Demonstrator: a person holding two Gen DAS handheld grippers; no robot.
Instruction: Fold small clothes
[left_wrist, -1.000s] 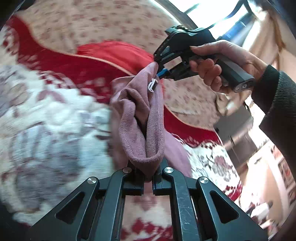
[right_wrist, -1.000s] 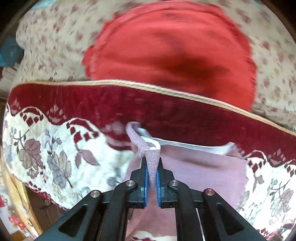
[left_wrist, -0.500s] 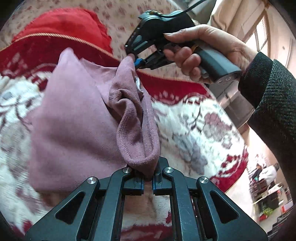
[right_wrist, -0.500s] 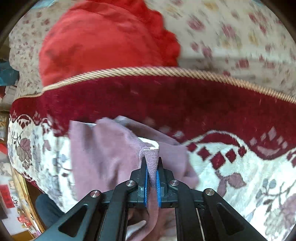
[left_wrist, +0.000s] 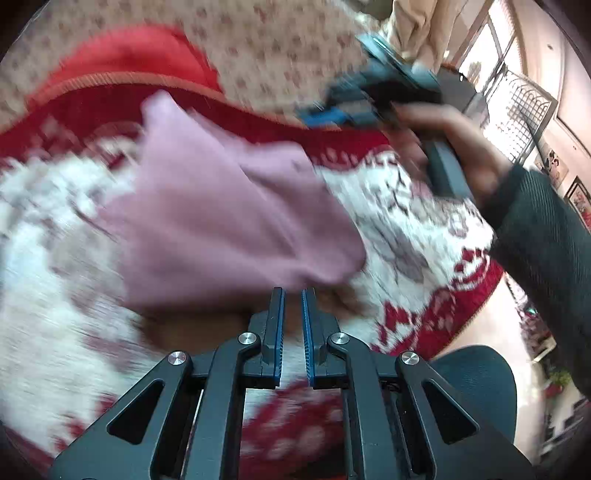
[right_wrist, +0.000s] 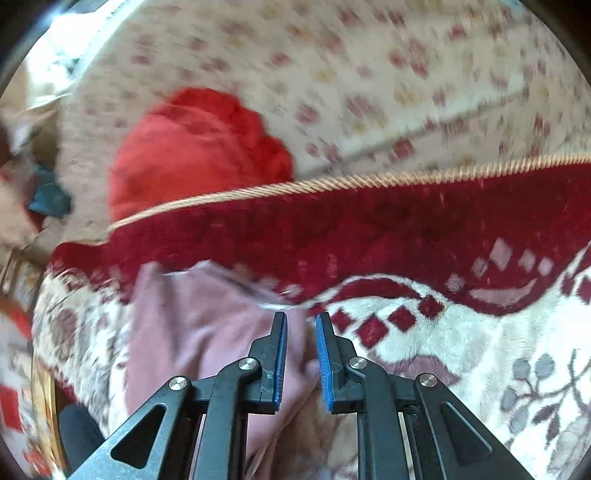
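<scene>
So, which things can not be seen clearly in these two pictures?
- Pink garment: motion blur in the left wrist view hides its seams and how many layers are folded.
- Garment's near edge in the right wrist view: covered by the right gripper.
- Right gripper in the left wrist view: smeared, so its opening is unreadable there.
- Left gripper: open; blur hides whether it touches the cloth.

Folded mauve knit garment (left_wrist: 229, 206) lies on the red-and-cream floral woven blanket (left_wrist: 413, 229) — red fringed cushion (right_wrist: 192, 147) behind it, black mesh chair (left_wrist: 476, 373) at right.
</scene>
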